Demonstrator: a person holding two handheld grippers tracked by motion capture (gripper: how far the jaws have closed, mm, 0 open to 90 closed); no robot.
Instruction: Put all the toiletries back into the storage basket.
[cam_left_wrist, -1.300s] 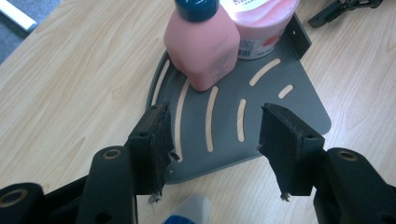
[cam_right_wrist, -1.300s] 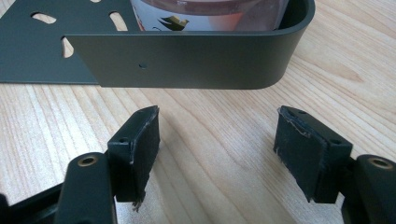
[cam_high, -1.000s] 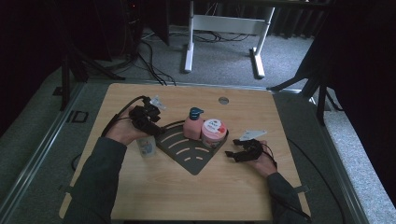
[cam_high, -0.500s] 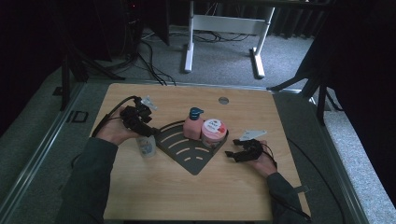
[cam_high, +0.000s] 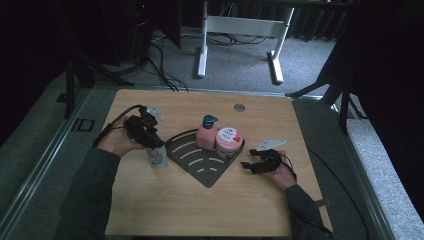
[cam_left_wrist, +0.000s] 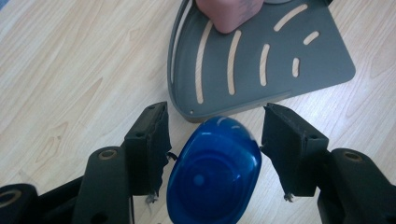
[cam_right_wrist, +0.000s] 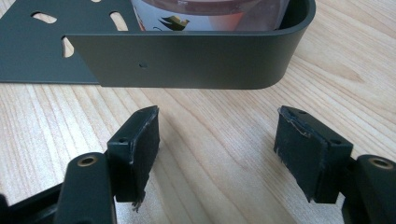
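No brand or wording can be read anywhere: the pink jar (cam_high: 229, 142) carries a white lid label with red marks, too small to make out in the high view, and in the right gripper view only a small dark leaf-like motif is seen on its side above the tray wall. In the high view the small clear bottle (cam_high: 157, 156) is seen standing on the desk (cam_high: 200, 205), just beside the left edge of the dark slotted corner tray (cam_high: 200, 165), with the left gripper (cam_high: 150, 137) held over it. The bottle's blue cap (cam_left_wrist: 215, 170) is shown from above in the left gripper view, sitting between the fingers (cam_left_wrist: 149, 140), which are spread with a gap on each side, so nothing is gripped. The pink pump bottle (cam_high: 206, 133) is seen in the tray beside the jar. The right gripper (cam_high: 255, 164) is rested on the desk near the tray's right corner; its fingers (cam_right_wrist: 137, 149) are seen apart over bare wood, short of the tray's curved wall.
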